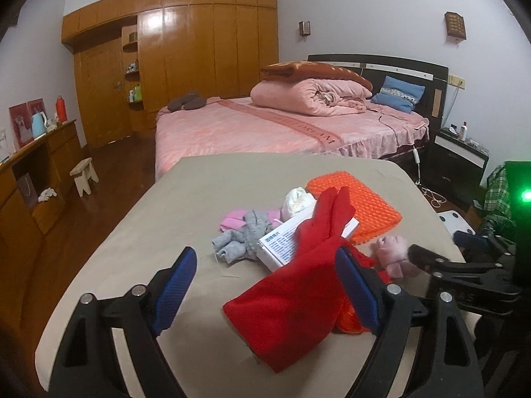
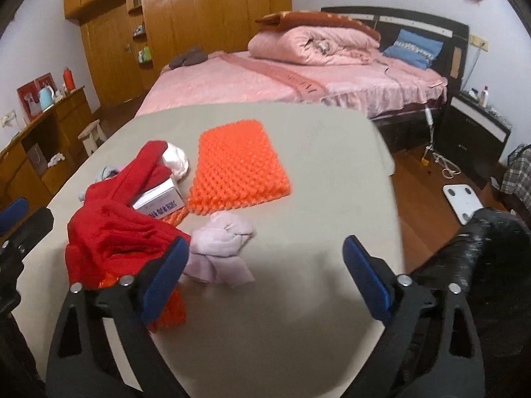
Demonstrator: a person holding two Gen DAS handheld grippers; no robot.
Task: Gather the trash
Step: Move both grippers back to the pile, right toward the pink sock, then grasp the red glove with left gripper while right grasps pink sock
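On the beige tabletop [image 2: 298, 298] lies a loose heap: a red glove [image 1: 298, 285], a white printed box [image 1: 282, 245] partly under it, a grey glove [image 1: 239, 242], a crumpled white wad [image 1: 298, 200] behind the box, an orange textured mat [image 2: 235, 169], and a balled lilac cloth [image 2: 222, 252] nearest the right gripper [image 2: 265, 275]. Which of these counts as trash is a judgement; the box and the white wad look the likeliest candidates. The left gripper [image 1: 265, 285] hovers over the red glove with its fingers [image 1: 176, 285] spread wide, nothing pressed between them. The right gripper's fingers [image 2: 365, 278] also stand apart, with bare tabletop between them and the lilac cloth just beside the left one. The box appears light and stiff, probably thin card that would dent under a hard squeeze; gripping across its narrow faces at the exposed end would likely work, though the glove draped over it may drag along. The white wad seems soft and very light, so a pinch through its bulk should hold. The cloth items are limp and would sag.
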